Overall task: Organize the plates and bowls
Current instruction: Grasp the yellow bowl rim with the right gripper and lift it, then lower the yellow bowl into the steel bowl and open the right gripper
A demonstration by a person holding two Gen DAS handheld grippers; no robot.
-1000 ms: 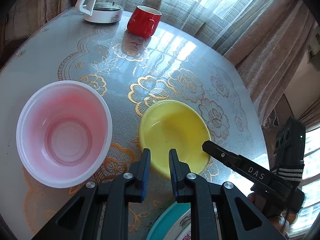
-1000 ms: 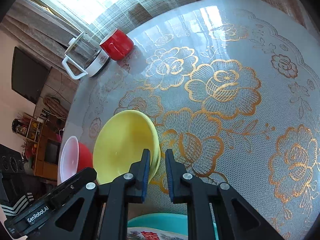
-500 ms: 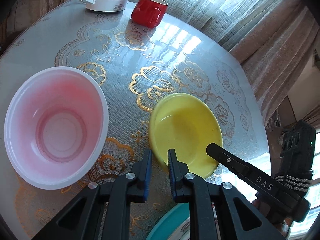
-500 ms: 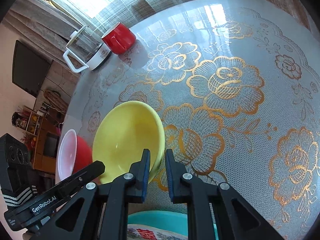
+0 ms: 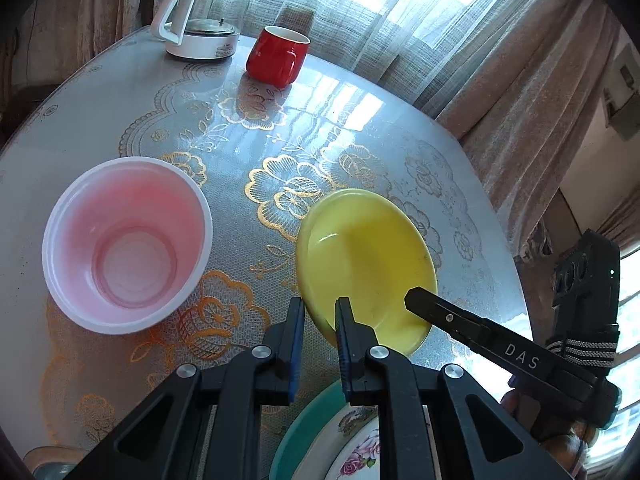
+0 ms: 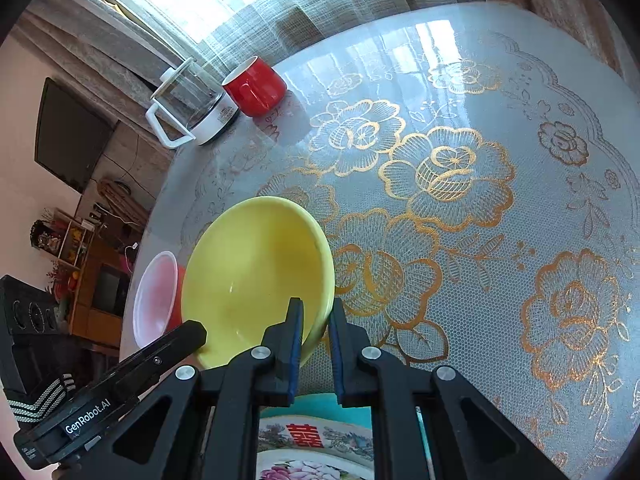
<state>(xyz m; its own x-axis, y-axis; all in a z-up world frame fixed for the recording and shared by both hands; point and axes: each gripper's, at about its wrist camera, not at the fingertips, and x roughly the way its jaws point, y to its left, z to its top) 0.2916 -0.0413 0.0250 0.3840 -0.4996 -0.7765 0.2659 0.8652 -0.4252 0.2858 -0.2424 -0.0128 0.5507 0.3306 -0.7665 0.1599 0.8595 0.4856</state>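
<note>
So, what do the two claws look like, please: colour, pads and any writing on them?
Both are black plastic. The left claw and the right claw have blue pads and silver screws. White lettering reads "GenRobot.AI" on the left one, "DAS" on the right. Each body carries a black strap with white stripes.

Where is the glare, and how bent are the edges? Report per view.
Left wrist view: window glare streaks the table beyond the red mug; curtains blow out white; black fisheye corners; the yellow bowl is sharp. Right wrist view: glare on the table's far edge by the curtains; table rim bows strongly; the gold flowers stay crisp.
</note>
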